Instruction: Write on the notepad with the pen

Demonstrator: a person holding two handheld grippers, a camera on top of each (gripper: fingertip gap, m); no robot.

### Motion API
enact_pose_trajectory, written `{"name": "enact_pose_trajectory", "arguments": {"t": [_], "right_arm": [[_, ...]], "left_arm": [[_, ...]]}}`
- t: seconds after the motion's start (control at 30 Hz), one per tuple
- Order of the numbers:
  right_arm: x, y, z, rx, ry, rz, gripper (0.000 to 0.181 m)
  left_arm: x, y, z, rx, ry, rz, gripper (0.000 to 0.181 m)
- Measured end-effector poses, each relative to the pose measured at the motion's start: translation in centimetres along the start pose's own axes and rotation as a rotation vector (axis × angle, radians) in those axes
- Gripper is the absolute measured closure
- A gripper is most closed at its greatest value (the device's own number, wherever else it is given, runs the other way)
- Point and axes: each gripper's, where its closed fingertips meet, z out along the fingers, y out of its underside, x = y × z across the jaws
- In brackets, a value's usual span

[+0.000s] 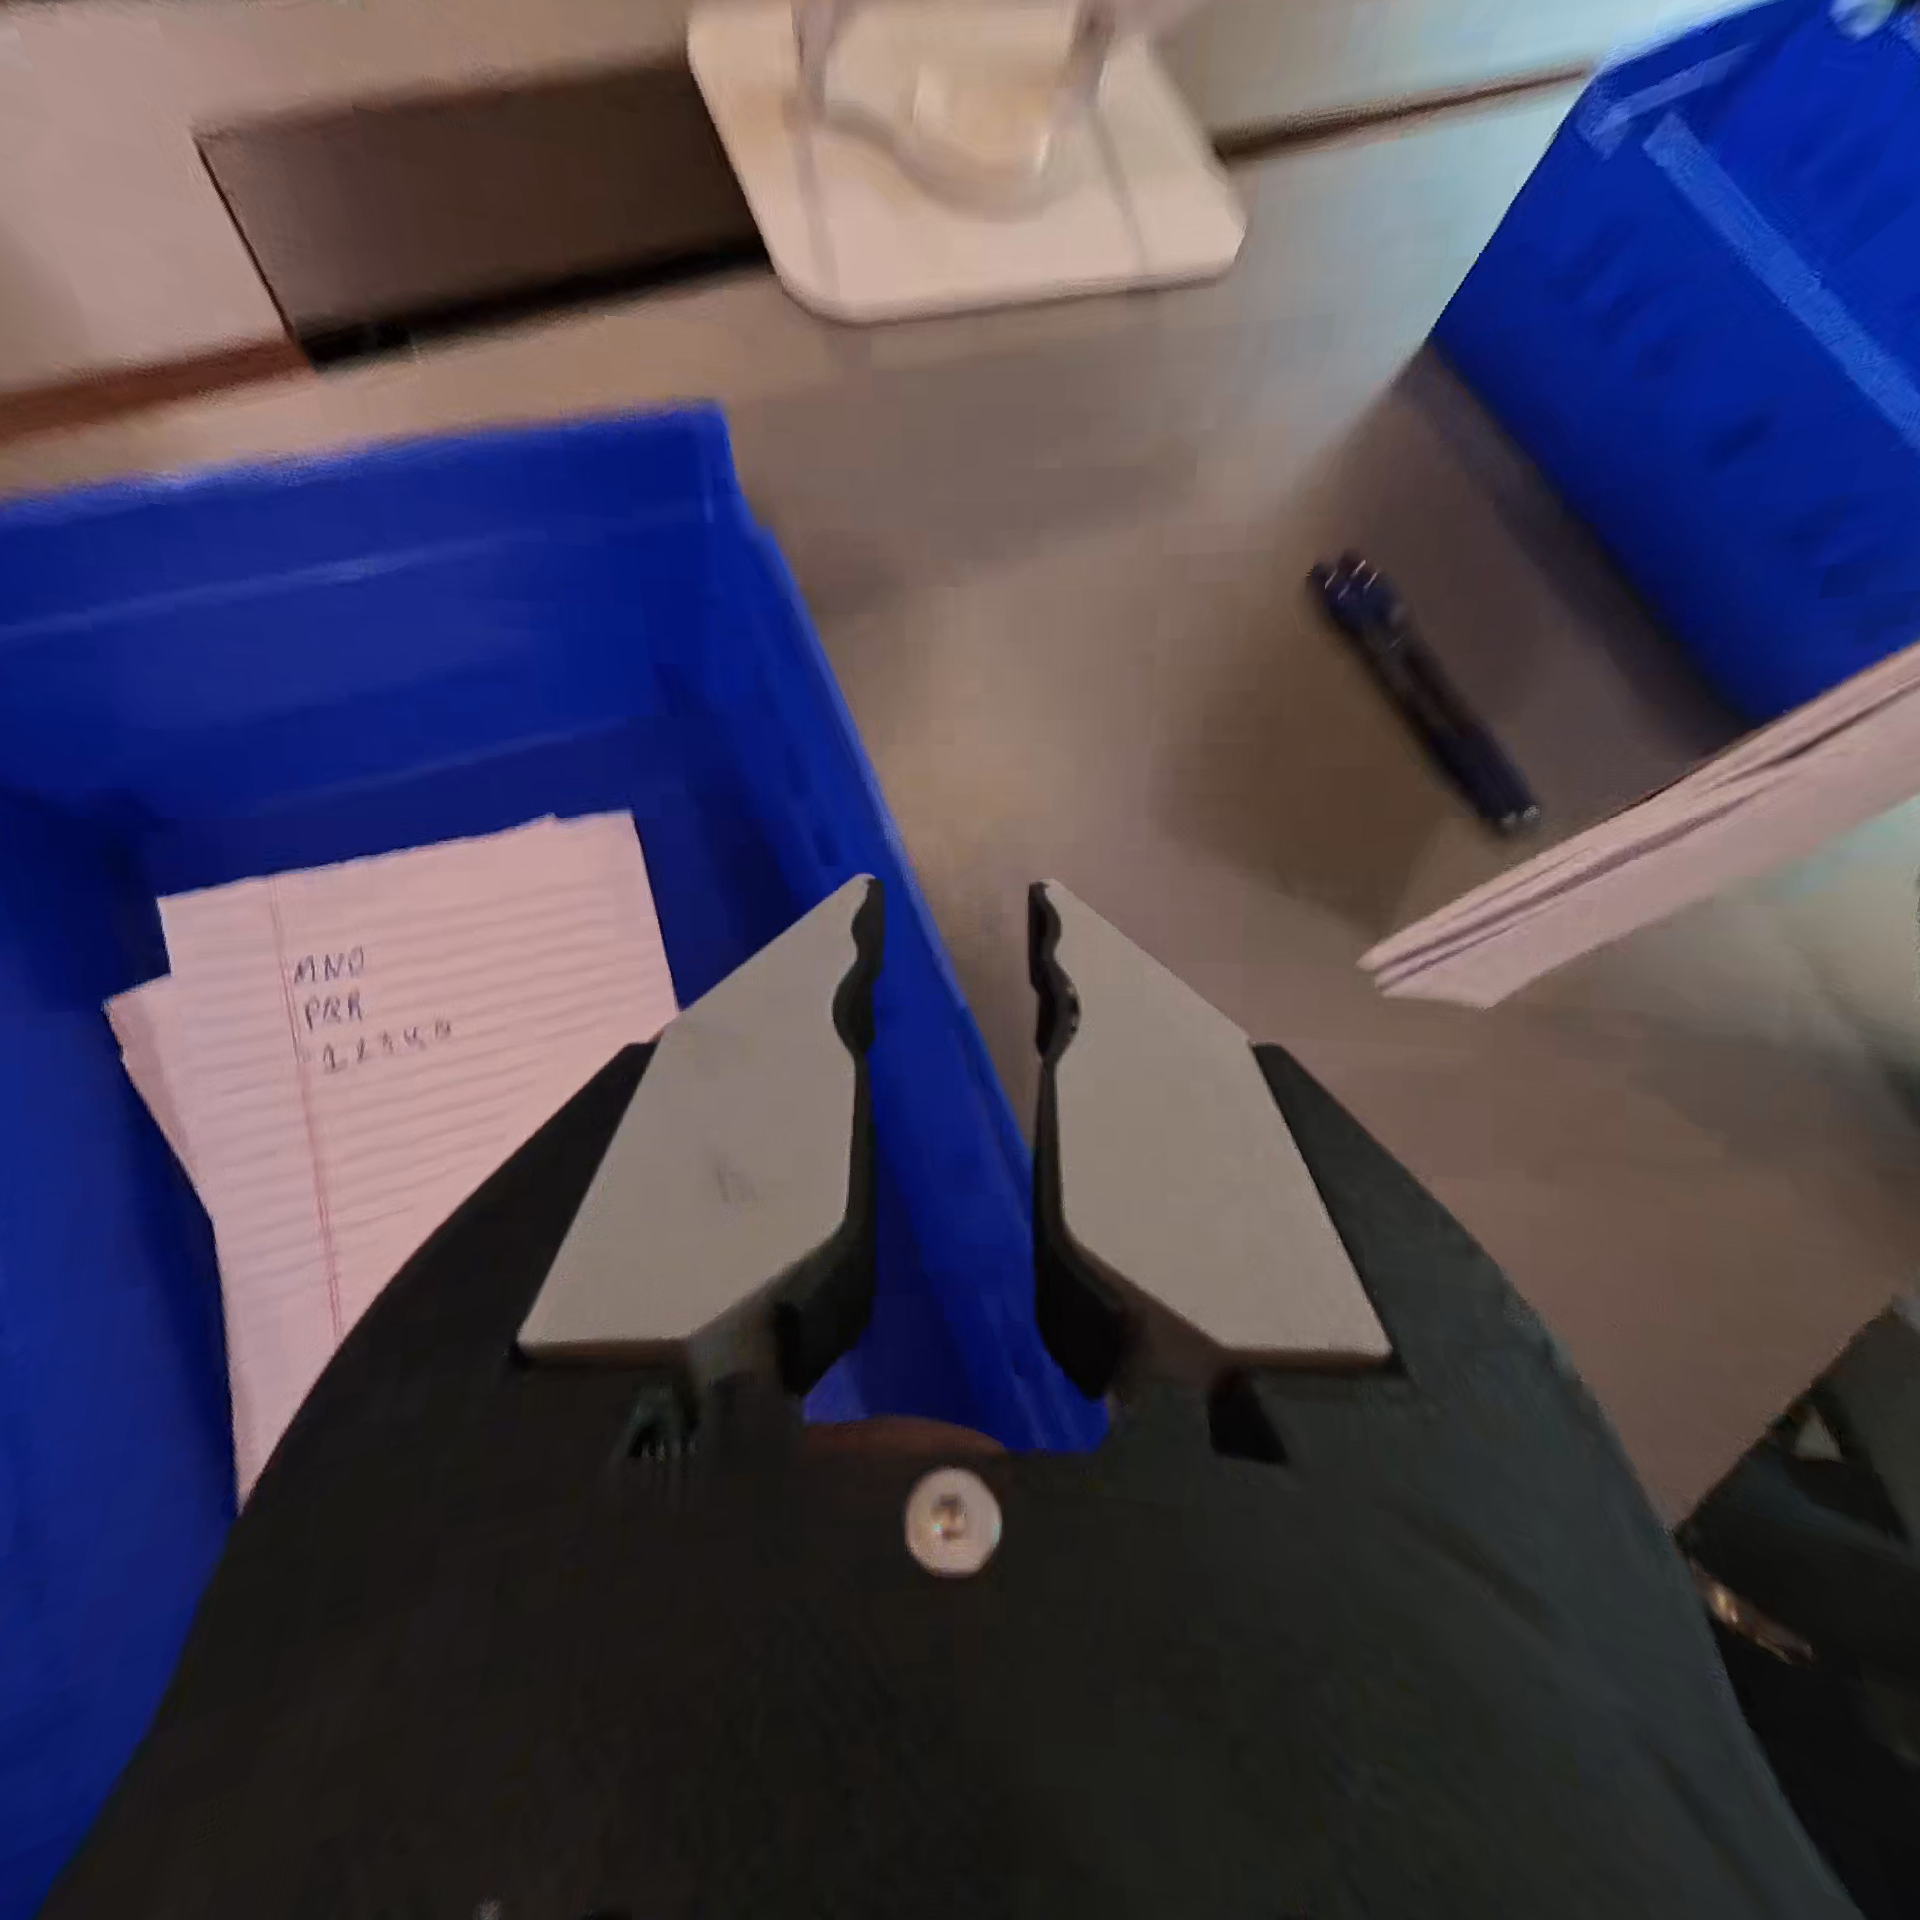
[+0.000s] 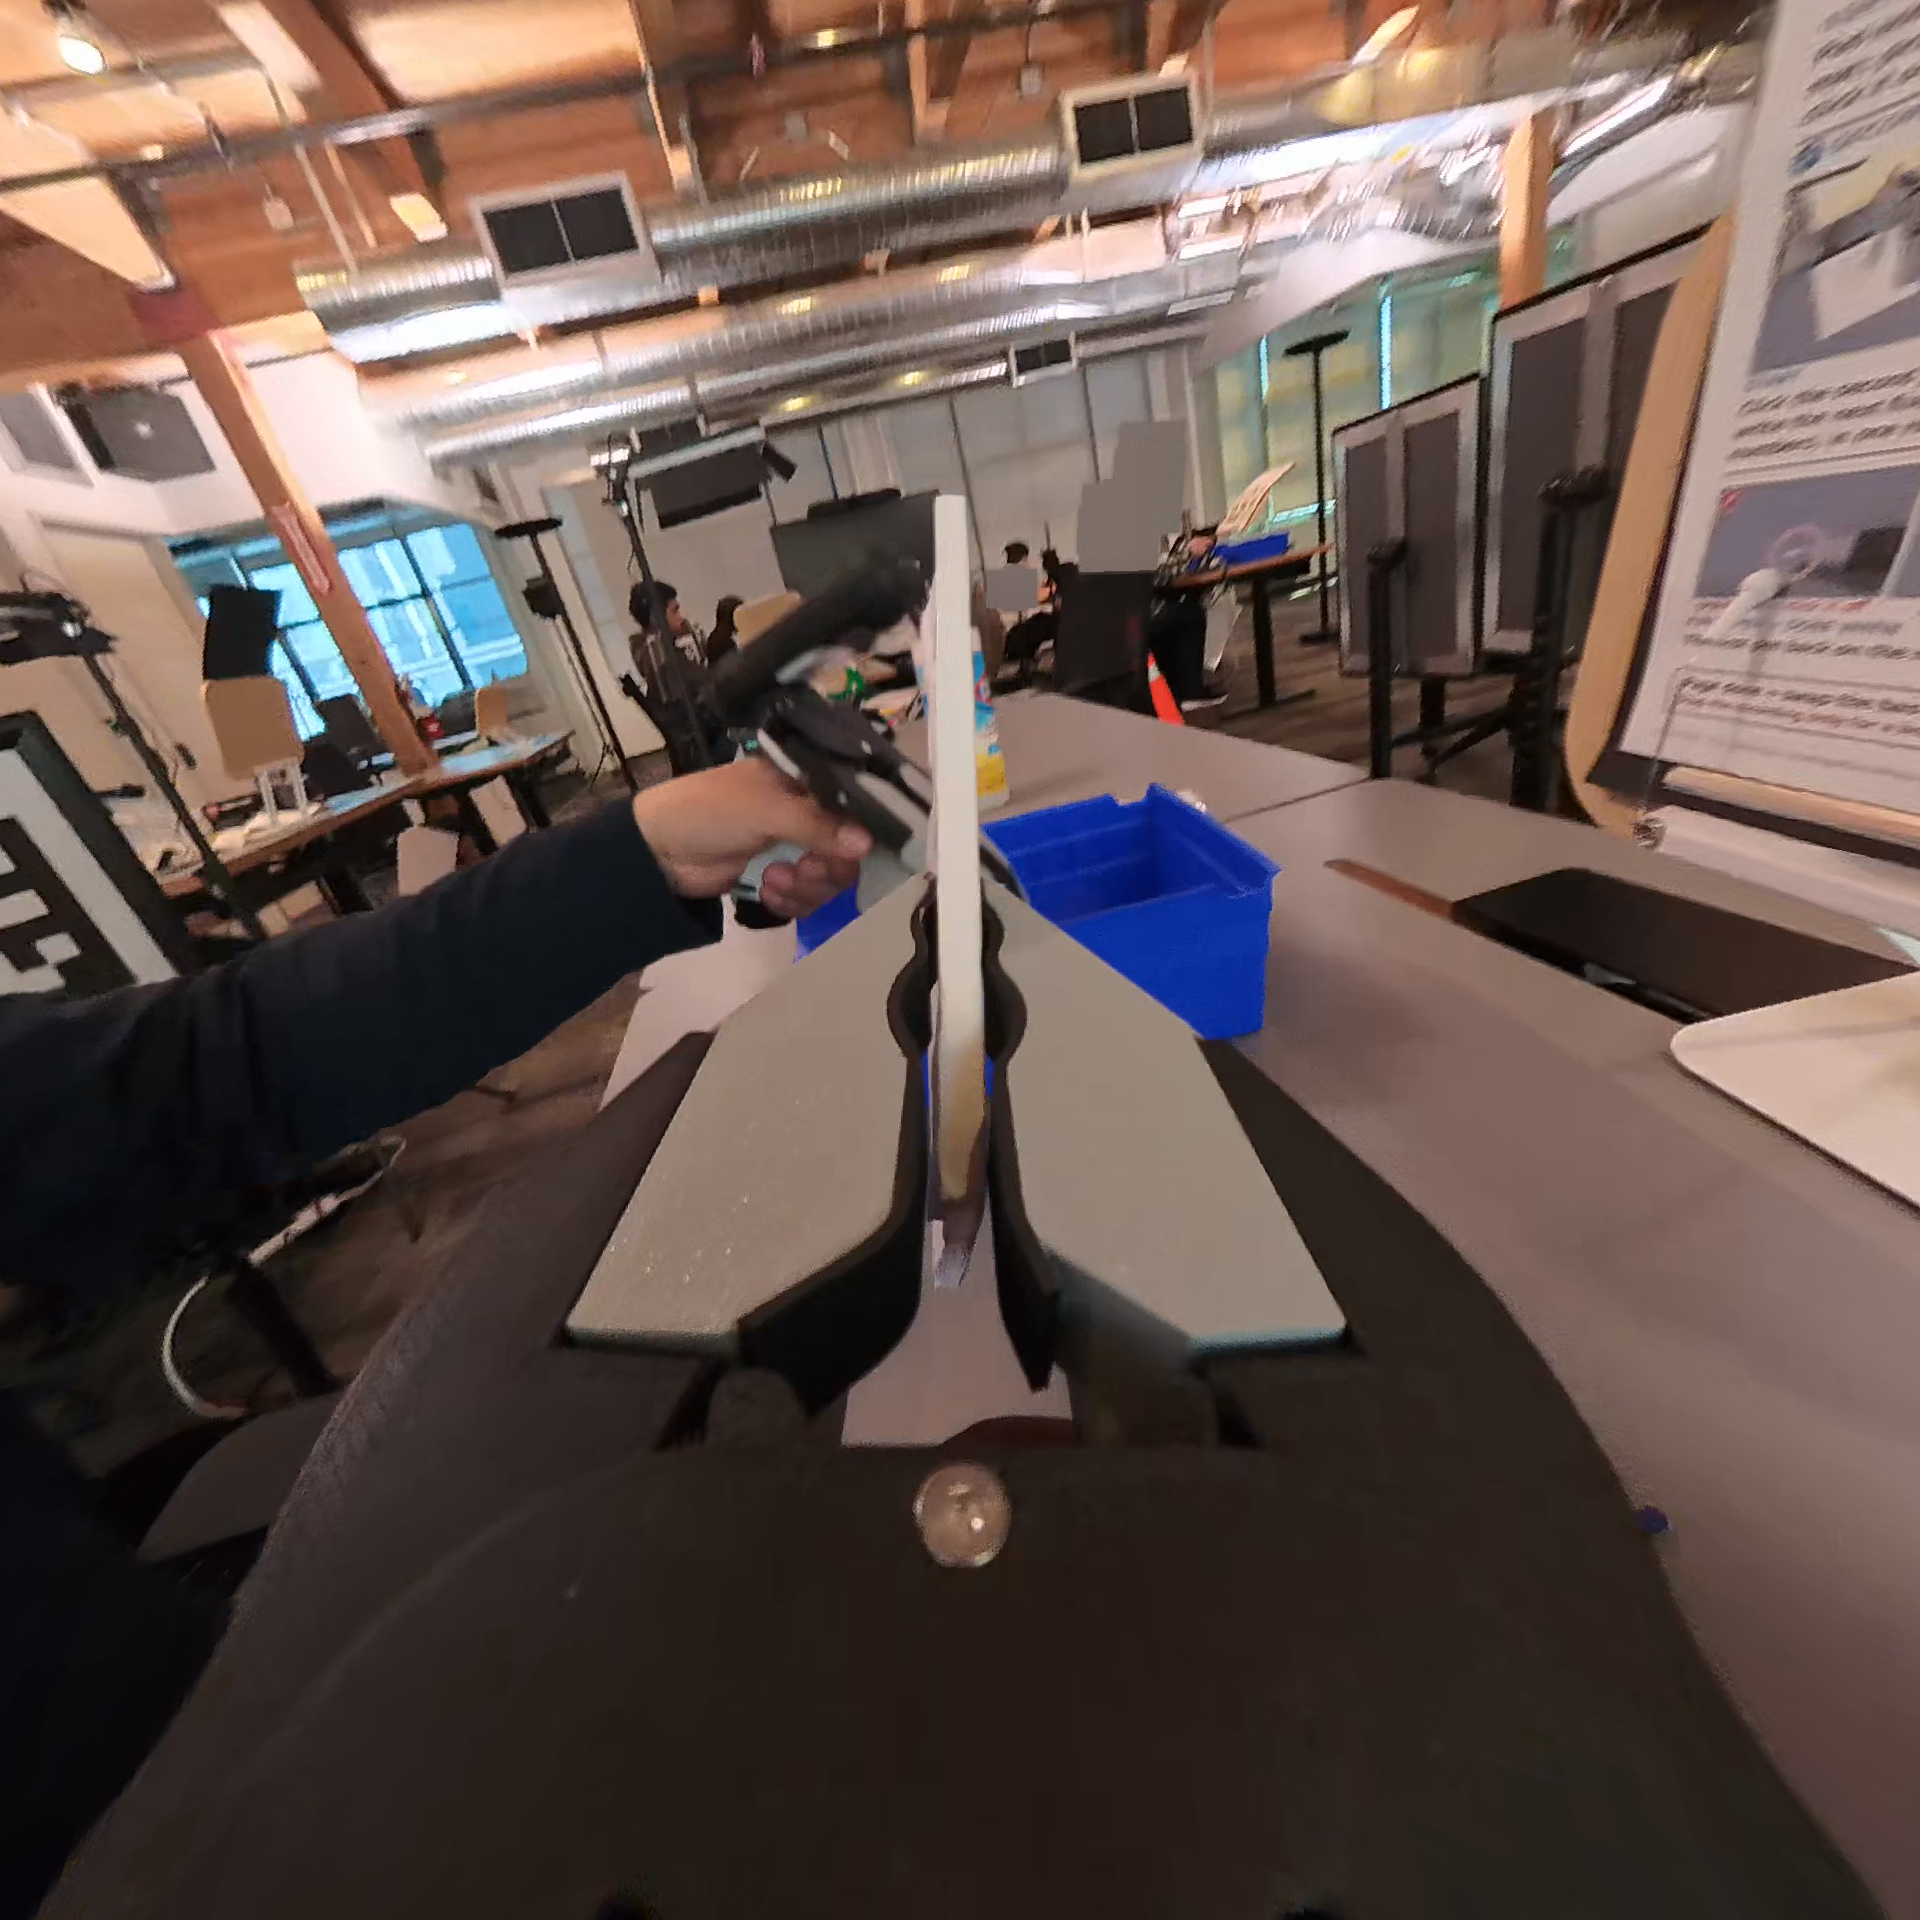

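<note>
My right gripper [image 2: 956,935] is shut on a white notepad [image 2: 954,727] and holds it upright and edge-on above the grey table. The same notepad shows in the left wrist view [image 1: 1662,821] as a tilted stack of pages in the air at the right. Dark blue pens [image 1: 1423,696] lie on the table beyond it. My left gripper [image 1: 956,935] is open and empty, hovering over the right wall of a blue bin [image 1: 416,644]. A hand [image 2: 727,831] holds the left gripper just left of the notepad.
The near bin holds lined sheets with handwriting [image 1: 416,1039]. A second blue bin [image 1: 1714,364] stands at the far right, also in the right wrist view [image 2: 1143,914]. A white stand base [image 1: 966,177] and a brown box [image 1: 468,208] sit at the back. A dark flat device [image 2: 1662,935] lies to the right. There is about 25 cm between the tips of the two grippers.
</note>
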Motion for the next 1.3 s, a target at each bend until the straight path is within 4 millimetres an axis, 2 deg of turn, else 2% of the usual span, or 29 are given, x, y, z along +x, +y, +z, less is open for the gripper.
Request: {"name": "enact_pose_trajectory", "arguments": {"t": [0.1, 0.2, 0.37, 0.53, 0.57, 0.7, 0.77, 0.8, 0.9, 1.0, 1.1, 1.2, 1.3], "right_arm": [[-0.9, 2.0, 1.2, -0.118, -0.064, 0.019, 0.18], [-0.3, 4.9, 2.9, -0.267, -0.095, 0.077, 0.18], [2.3, 8.6, 6.1, -0.485, -0.108, 0.154, 0.18], [6.1, 12.5, 9.2, -0.696, -0.053, 0.137, 0.176], [6.8, 13.2, 9.7, -0.726, -0.049, 0.144, 0.176], [9.5, 16.0, 10.5, -0.867, -0.014, 0.171, 0.169], [11.2, 16.7, 10.5, -0.907, 0.048, 0.14, 0.154], [11.9, 16.8, 10.6, -0.914, 0.083, 0.098, 0.153], [13.4, 16.3, 10.9, -0.898, 0.177, -0.044, 0.165], [14.6, 15.3, 10.7, -0.858, 0.303, -0.087, 0.166], [13.7, 13.8, 9.5, -0.772, 0.347, -0.069, 0.165], [9.6, 14.3, 8.1, -0.71, 0.217, 0.011, 0.165], [4.6, 16.8, 6.7, -0.75, 0.068, -0.013, 0.163]], "left_arm": [[1.8, -2.7, -2.3, 0.197, -0.006, 0.068, 0.153], [3.5, -4.4, -2.8, 0.296, -0.016, 0.155, 0.152], [5.1, -5.8, -0.6, 0.333, 0.012, 0.216, 0.151], [6.3, -4.5, 2.5, 0.289, 0.1, 0.123, 0.145], [6.3, -4.7, 2.4, 0.309, 0.09, 0.106, 0.144], [8.5, -5.5, 1.7, 0.399, 0.11, 0.173, 0.146], [9.8, -5.0, 1.9, 0.394, 0.106, 0.237, 0.141], [10.4, -4.7, 2.0, 0.405, 0.104, 0.277, 0.141], [11.1, -4.0, 2.5, 0.44, 0.081, 0.316, 0.141], [12.0, -3.8, 2.7, 0.438, 0.107, 0.289, 0.142], [12.2, -4.0, 2.5, 0.465, 0.096, 0.272, 0.141], [11.9, -4.4, 2.0, 0.505, 0.089, 0.246, 0.14], [11.4, -4.8, 1.8, 0.53, 0.069, 0.232, 0.136]]}}
